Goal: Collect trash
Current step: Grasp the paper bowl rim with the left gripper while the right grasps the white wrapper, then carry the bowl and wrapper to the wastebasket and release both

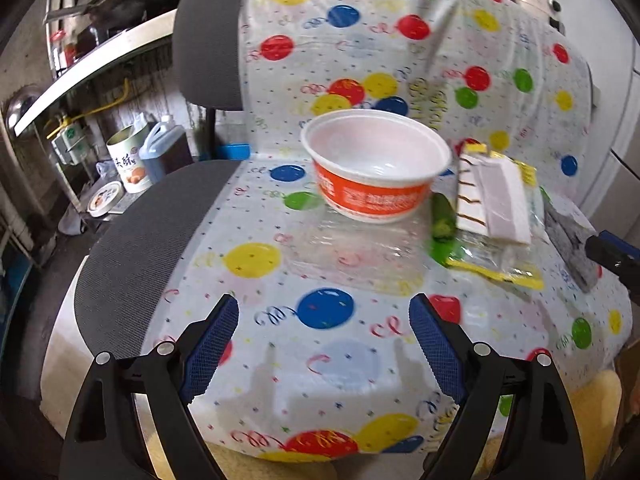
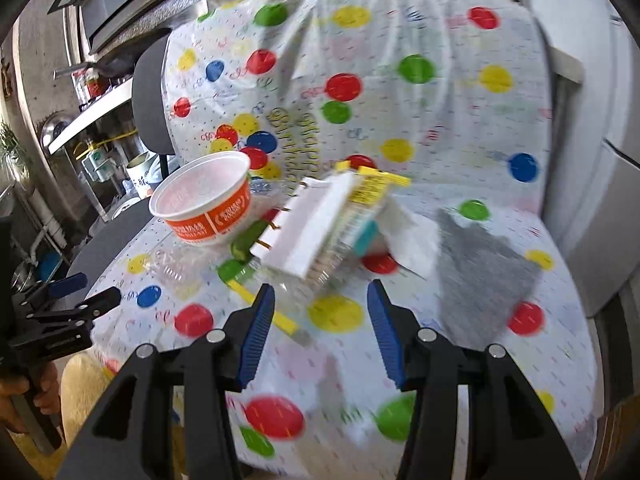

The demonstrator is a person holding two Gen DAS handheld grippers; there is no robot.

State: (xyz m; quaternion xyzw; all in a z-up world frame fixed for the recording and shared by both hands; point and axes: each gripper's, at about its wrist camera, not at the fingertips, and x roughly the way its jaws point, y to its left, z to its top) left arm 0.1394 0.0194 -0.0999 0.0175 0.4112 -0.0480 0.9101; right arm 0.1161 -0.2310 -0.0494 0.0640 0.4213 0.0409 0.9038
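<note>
Hovering with jaws spread and holding nothing, the left gripper [image 1: 324, 312] sits above the balloon-print cloth [image 1: 280, 380] covering the chair seat. The right gripper [image 2: 321, 300] is likewise open and empty, just short of the trash pile. Beyond them lies an orange-and-white bowl [image 1: 376, 166], resting tilted on a crumpled clear bottle [image 1: 352, 248], beside a white box [image 2: 308, 224], yellow-edged wrapper [image 2: 370, 190] and grey cloth [image 2: 480, 268].

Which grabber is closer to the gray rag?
The right one. The right gripper hangs open just left of the gray rag. The left gripper is open too, over by the orange bowl, with the trash pile between.
</note>
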